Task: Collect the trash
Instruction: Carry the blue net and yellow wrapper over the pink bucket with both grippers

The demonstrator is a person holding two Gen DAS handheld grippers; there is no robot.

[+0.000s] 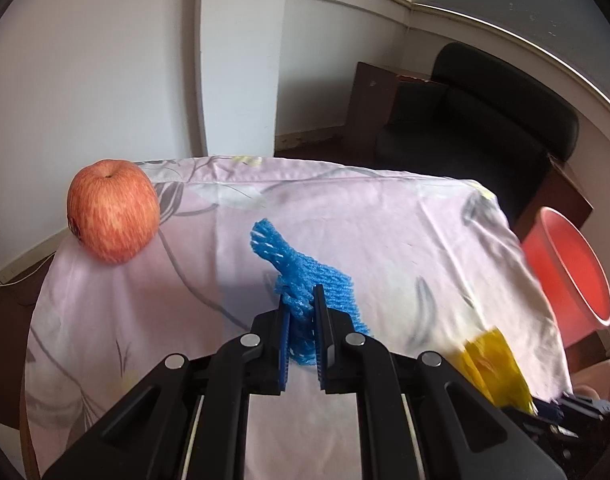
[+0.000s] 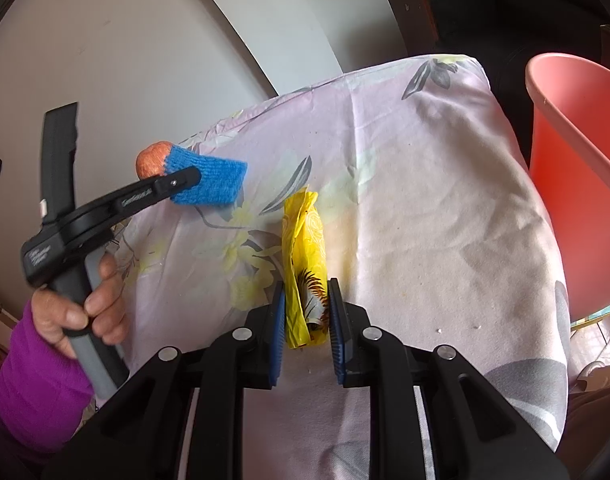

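1. Nearest the right wrist camera, the right gripper [image 2: 307,308] pinches a crumpled yellow wrapper [image 2: 305,256] between its blue pads, its free end reaching toward the middle of the table.
2. Nearest the left wrist camera, the left gripper [image 1: 301,308] is pressed together on a blue foam net [image 1: 305,276]. From the right wrist view the net appears lifted clear of the cloth, near the left edge.
3. A floral cloth [image 2: 425,200] covers the whole table and hangs over its edges.
4. An apple [image 1: 113,212] sits at the far left corner, close to the edge and untouched.
5. A red bin [image 2: 577,184] stands just beyond the right edge, lower than the tabletop.
6. A hand [image 2: 89,304] in a purple sleeve holds the left tool's handle.
7. Risk: the net is soft and springy and is caught by one end only, so it could slip out on the way across to the bin.
8. Risk: the wrapper is slick and thin, so a loose pinch could let it slide free and land on the floor beside the bin.
9. Risk: the left tool must cross toward the right edge where the right tool is, so the two could collide.
10. Risk: the apple lies close to the left edge, so a snag or tug on the cloth could roll it off.
11. Count: two grippers, two pieces of trash (one net, one wrapper), one apple, one bin, one cloth, one hand visible.
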